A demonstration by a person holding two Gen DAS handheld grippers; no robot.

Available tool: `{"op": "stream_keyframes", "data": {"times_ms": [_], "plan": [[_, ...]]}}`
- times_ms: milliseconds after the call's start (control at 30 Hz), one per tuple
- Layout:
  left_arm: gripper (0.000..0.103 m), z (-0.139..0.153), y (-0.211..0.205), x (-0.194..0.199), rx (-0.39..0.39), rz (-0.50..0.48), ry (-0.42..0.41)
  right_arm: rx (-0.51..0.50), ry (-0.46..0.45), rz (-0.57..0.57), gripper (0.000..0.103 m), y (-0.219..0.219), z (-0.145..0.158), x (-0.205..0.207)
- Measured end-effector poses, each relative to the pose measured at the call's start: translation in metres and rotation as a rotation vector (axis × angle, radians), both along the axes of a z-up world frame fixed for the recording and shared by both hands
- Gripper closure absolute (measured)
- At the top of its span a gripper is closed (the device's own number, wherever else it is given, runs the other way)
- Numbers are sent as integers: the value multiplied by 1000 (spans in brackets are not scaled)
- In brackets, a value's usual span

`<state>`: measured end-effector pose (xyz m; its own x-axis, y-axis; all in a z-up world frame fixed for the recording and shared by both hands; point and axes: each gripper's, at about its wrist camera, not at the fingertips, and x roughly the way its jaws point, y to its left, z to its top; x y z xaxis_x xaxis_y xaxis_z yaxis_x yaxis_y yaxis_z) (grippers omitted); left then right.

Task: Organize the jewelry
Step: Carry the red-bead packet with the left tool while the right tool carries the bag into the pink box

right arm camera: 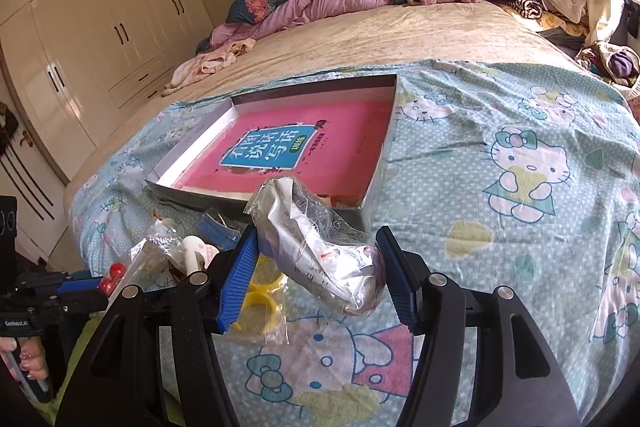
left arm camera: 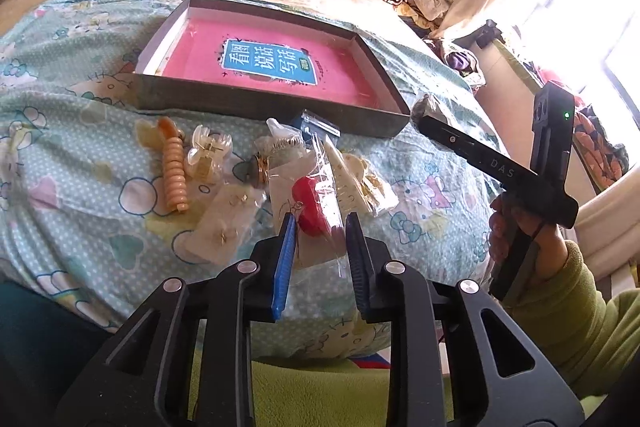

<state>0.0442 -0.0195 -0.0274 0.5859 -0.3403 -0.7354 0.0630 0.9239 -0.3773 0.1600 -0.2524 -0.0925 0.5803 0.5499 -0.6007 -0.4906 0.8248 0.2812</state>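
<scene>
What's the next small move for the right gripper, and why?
Probably carry the crumpled clear bag forward over the shallow box and let go there. The right gripper has the bag between its fingers, off the bedsheet, and the box lies open just ahead, holding only a pink book.

One box [left arm camera: 160, 95], one pink book [left arm camera: 264, 67], two hair clips [left arm camera: 208, 151].
</scene>
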Motion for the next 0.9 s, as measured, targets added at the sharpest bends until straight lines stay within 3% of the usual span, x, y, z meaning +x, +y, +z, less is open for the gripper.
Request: {"op": "stream_keyframes", "data": {"times_ms": [200,500,900], "plan": [[86,26,10,9,9,27,-66,9,-29,7,45,5,12,5],[86,40,40,45,50,109,-100,2,-59,26,45,20,22,19],[86,18,70,102,94,180,-72,-17,-54,40,45,48,16,48]]}}
